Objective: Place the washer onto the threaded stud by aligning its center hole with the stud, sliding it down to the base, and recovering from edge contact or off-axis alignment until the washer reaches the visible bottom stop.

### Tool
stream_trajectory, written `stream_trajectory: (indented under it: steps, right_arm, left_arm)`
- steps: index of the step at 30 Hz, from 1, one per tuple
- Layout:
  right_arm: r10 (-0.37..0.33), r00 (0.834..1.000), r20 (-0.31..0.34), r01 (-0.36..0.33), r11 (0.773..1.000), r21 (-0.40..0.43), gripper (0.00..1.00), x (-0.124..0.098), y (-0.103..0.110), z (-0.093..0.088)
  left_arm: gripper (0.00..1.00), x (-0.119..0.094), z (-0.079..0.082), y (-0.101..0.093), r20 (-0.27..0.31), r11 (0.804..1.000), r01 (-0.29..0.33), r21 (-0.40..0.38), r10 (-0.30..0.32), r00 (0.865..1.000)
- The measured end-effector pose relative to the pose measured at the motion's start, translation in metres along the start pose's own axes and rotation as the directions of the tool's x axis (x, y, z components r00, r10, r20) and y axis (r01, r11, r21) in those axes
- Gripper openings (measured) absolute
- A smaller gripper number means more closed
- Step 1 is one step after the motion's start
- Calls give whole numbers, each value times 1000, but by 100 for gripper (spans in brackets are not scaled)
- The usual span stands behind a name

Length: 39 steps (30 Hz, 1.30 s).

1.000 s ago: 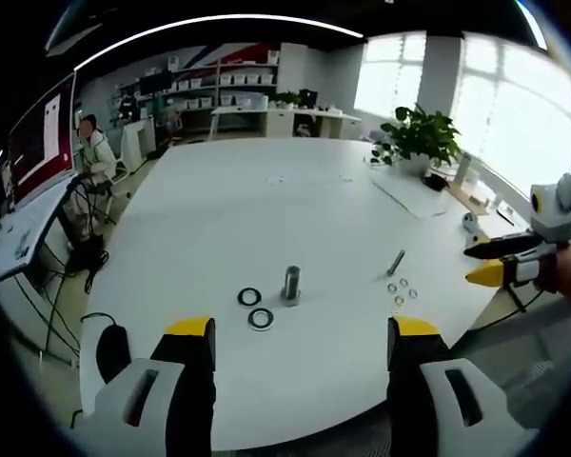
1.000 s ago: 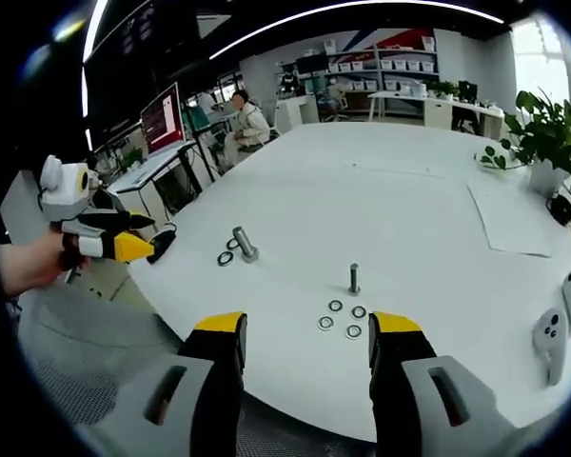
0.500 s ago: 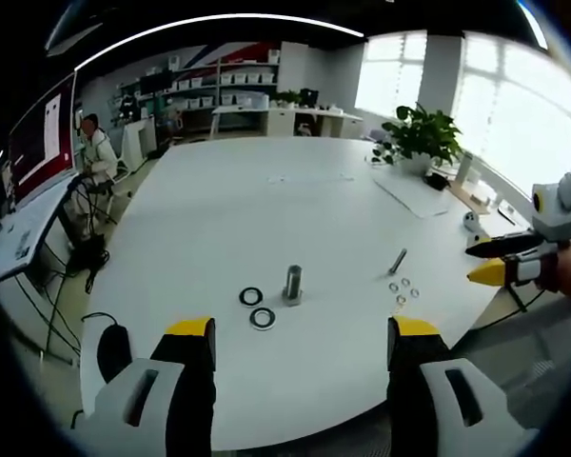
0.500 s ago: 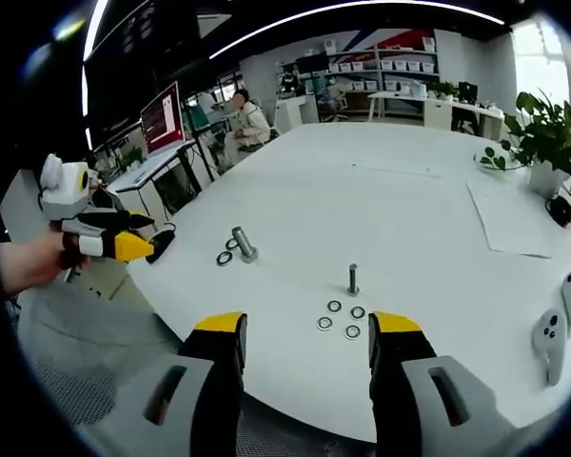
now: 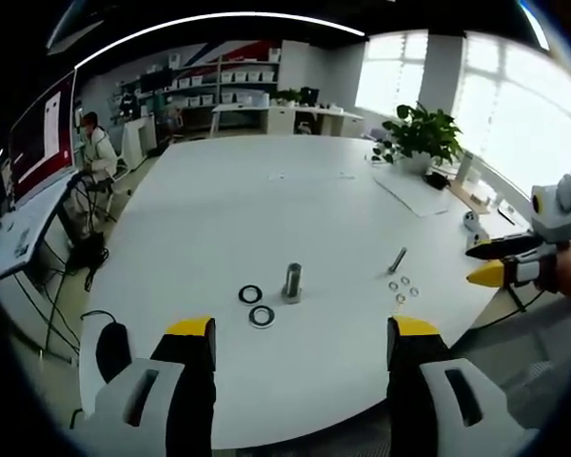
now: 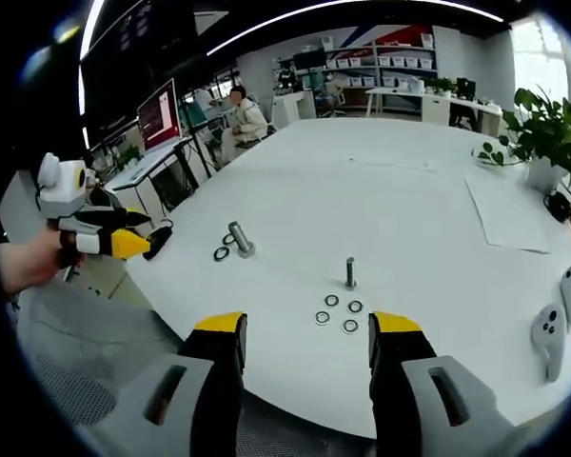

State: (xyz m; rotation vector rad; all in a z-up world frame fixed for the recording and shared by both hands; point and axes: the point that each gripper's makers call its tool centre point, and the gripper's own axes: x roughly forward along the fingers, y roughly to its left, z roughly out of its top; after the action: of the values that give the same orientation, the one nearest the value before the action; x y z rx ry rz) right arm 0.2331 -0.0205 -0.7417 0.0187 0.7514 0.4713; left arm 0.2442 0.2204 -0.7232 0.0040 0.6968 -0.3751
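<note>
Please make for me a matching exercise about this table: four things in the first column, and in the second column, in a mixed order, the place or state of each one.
Things:
1. thick stud
2. thin stud
3. potted plant
4. left gripper

Places or states:
A. at the far side of the table, near the windows
B. jaws wide apart, holding nothing
C. upright, with two large dark washers beside it
D. upright, with small washers lying in front of it

Right pairs: 1-C, 2-D, 3-A, 4-B
</note>
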Motion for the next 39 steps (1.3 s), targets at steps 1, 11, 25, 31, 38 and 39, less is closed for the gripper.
stream_trajectory:
  steps: [1, 11, 25, 31, 38, 39]
  right_arm:
    - [3, 1000, -2, -3, 1000, 2, 54, 0, 1, -1]
    - [-14, 999, -36, 14, 1000, 0, 54, 0, -3, -8]
    - [-10, 999, -43, 11, 1000, 4, 54, 0, -2, -9]
    - [-6, 999, -40, 6, 1000, 1, 54, 0, -1, -8]
    - [-4, 999, -36, 4, 1000, 6, 54, 0, -1, -7]
    - [-2, 999, -35, 2, 1000, 5, 54, 0, 0, -7]
  left_arm:
    - [73, 0, 0, 0, -1, 1000, 0, 0, 0, 1000]
    - [73, 0, 0, -1, -3, 1000, 2, -4, -2, 1000]
    - [72, 2, -5, -2, -29, 1000, 12, -22, -12, 1000]
    - [71, 2, -5, -2, -32, 999, 12, -33, -13, 999]
    - [71, 6, -7, -3, -58, 1000, 19, -25, -21, 998]
    - [71, 6, -7, -3, -60, 1000, 20, -21, -22, 998]
